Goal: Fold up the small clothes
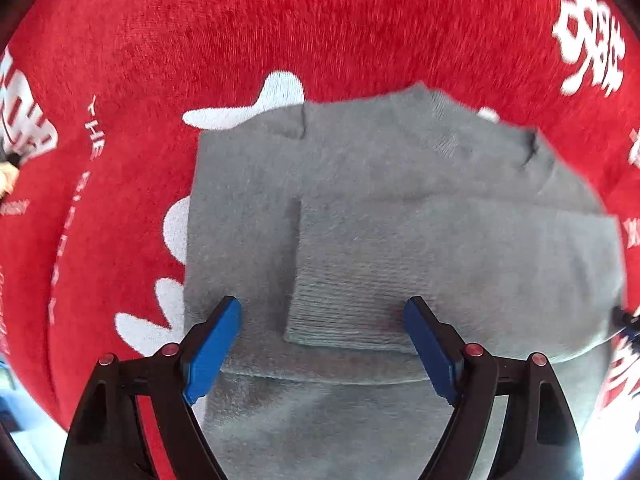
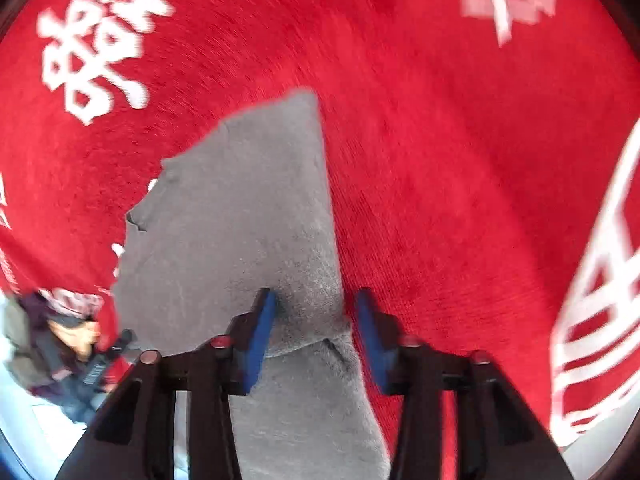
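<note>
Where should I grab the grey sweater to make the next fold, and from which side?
Probably at the bottom hem of the grey sweater, the edge nearest the left gripper. Come from above and pinch the edge. The ribbed sleeve cuff is already folded flat across the body, and the sweater lies flat on the red cloth, so the near edge seems ready to lift toward the collar.

The left gripper (image 1: 322, 312) points steeply down, its blue pads (image 1: 212, 346) spread wide at four and eight o'clock, pinching nothing. The right gripper (image 2: 316, 308) also tilts down, its pads (image 2: 260, 336) set closer together but apart, gripping nothing.
</note>
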The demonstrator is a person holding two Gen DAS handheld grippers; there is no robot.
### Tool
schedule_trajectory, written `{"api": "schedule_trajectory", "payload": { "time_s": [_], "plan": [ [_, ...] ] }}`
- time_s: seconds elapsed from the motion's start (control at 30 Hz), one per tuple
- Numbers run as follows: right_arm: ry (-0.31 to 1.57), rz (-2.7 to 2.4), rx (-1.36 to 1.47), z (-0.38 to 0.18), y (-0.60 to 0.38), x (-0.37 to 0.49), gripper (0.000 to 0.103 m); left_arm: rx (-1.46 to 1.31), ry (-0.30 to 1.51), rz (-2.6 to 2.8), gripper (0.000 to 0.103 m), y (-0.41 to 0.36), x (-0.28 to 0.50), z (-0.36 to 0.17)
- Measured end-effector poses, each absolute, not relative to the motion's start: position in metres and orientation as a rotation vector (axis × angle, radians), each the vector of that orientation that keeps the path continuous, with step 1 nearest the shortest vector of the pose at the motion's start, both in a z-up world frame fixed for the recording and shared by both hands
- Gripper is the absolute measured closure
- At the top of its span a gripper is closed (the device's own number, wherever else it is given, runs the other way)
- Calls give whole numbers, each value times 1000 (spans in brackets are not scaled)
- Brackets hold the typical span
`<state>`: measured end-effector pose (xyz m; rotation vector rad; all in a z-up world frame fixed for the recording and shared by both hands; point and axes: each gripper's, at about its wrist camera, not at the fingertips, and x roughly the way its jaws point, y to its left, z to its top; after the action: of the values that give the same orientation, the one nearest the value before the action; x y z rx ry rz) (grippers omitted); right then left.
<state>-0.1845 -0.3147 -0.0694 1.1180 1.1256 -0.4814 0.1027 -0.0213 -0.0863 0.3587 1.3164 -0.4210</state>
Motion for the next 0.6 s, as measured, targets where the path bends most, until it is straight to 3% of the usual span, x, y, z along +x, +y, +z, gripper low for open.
{"api": "schedule_trajectory", "payload": {
  "time_s": [0.13, 0.27, 0.5, 0.6],
  "plan": [
    [1196, -472, 869, -58, -307, -171, 84, 387, 1284, -448, 17, -18, 97, -90],
    [1185, -452, 898, -62, -313, -175, 83, 355, 1336, -464, 17, -12, 106, -88],
    [1147, -408, 921, -53, -323, -184, 56, 181, 1335, -484, 18, 23, 154, -70],
    [1132, -411, 947, -57, -339, -175, 55, 137, 1345, -454, 18, 34, 183, -76]
  ]
}}
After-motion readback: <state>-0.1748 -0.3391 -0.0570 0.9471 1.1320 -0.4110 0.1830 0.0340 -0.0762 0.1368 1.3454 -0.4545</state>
